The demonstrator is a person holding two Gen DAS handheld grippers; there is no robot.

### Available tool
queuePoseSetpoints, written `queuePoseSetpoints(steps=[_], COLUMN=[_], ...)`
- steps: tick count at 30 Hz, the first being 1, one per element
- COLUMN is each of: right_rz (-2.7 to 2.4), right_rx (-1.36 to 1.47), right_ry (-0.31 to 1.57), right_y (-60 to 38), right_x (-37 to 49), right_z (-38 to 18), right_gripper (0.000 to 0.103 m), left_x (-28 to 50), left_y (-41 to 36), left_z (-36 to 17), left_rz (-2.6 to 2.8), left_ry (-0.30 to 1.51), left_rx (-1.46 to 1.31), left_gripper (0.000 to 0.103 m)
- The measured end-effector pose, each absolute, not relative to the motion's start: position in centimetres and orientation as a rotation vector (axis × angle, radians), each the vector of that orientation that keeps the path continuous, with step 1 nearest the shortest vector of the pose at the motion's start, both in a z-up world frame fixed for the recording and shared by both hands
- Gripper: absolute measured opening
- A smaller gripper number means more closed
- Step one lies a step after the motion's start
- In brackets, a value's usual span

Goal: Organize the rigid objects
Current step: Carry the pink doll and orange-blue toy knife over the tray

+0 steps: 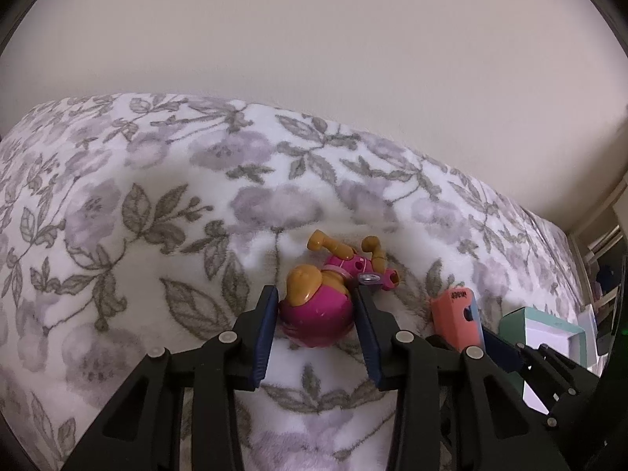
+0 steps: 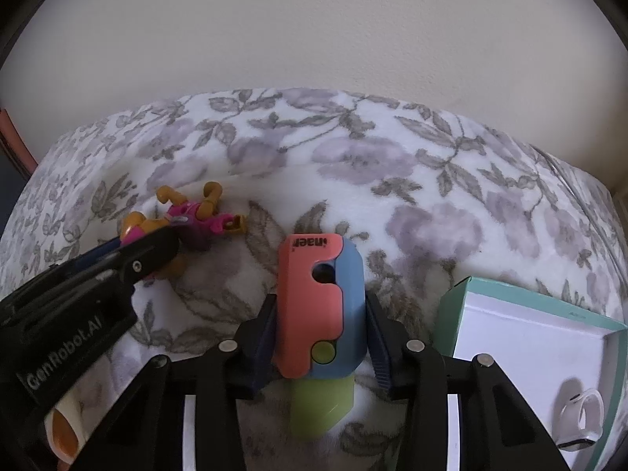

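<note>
Left hand-held gripper [image 1: 316, 314] clamps toy figure [image 1: 318, 310] | right hand-held gripper [image 2: 320, 337] clamps plastic block [image 2: 318, 306]

Home bedroom, floral fleece blanket [image 1: 165, 196] over bed, plain wall [image 1: 314, 39]

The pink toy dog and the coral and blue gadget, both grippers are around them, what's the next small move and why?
Probably lift both straight up: the left gripper pinches the toy dog, the right gripper clamps the gadget, and the open teal box sits beside them.
</note>
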State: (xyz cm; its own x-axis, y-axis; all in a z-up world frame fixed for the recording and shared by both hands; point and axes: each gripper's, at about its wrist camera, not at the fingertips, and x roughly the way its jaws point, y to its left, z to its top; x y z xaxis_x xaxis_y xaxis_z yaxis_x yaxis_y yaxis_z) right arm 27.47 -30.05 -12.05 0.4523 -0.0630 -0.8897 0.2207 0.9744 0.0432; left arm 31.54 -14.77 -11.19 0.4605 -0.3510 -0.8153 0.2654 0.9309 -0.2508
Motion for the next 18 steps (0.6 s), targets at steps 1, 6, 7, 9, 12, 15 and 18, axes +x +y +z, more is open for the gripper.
queuePoseSetpoints(steps=[1,6,7,9,12,15,18], right_rz=[-0.172,-0.152,-0.15,-0.147,-0.142,-0.138,-0.138], right_rx=[0.17,0.217,0.226,0.231,0.233,0.243,0.248], right_ry=[1.091,1.093,1.09,1.088,1.078,1.07,1.065], right_y=[-30.1,-30.3,-30.3,-30.3,-30.1,-30.1,-30.1], right_x=[27.4,26.9,26.7,26.5,26.1,25.4,24.6], right_z=[-12.0,-11.5,-11.2,-10.9,-10.0,-9.1,-8.2], right_gripper=[0.045,0.044,0.044,0.044,0.044,0.044,0.044], left_x=[31.4,31.1,31.0,30.8,30.4,29.9,29.4], left_y=[-14.6,-13.8,-13.6,-13.3,-13.1,-12.8,-12.5], left_z=[-11.1,-10.5,-10.4,-10.0,-9.4,-8.6,-7.8], left_rz=[-0.373,-0.342,-0.342,-0.338,-0.333,-0.327,-0.327], left_ry=[1.022,1.019,1.019,1.017,1.013,1.011,1.009], left_rx=[-0.095,-0.102,-0.107,-0.109,-0.107,-0.115,-0.128], left_gripper=[0.041,0.04,0.04,0.04,0.04,0.04,0.04])
